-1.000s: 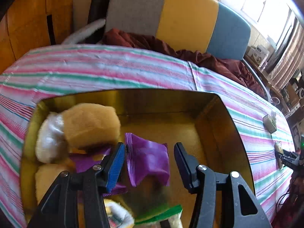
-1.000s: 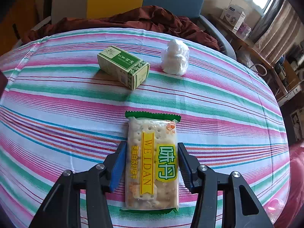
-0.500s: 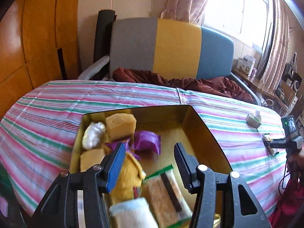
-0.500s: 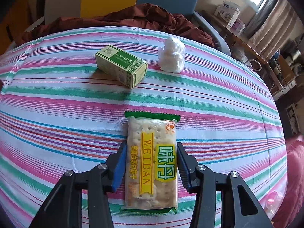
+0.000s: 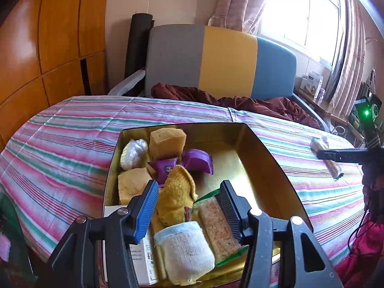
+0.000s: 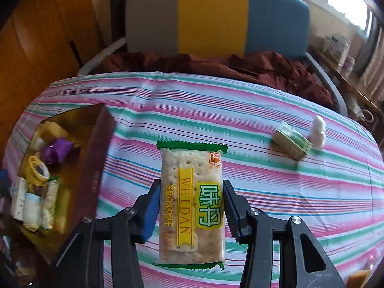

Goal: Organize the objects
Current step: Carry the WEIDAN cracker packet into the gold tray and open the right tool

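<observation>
My right gripper [image 6: 190, 205] is shut on a green-and-yellow cracker packet [image 6: 190, 206] and holds it above the striped tablecloth. It also shows in the left wrist view [image 5: 327, 159], far right. My left gripper [image 5: 189, 204] is open and empty, raised above the gold box [image 5: 268, 168]. The box holds yellow sponges [image 5: 166, 140], purple wrappers [image 5: 196, 160], a white wad, a yellow cloth [image 5: 177, 196], a rolled white towel [image 5: 184, 252] and a cracker packet [image 5: 219, 228]. In the right wrist view the box [image 6: 96, 158] stands at the left.
A green carton [image 6: 291, 144] and a white wad [image 6: 318, 130] lie on the tablecloth at the far right. A grey, yellow and blue chair [image 6: 216, 19] with a maroon blanket [image 6: 240, 66] stands behind the table. Wooden panelling is at the left.
My left gripper has pulled back and up from inside the box, open and empty. My right gripper has lifted the cracker packet off the cloth and swung left, bringing the box into view.
</observation>
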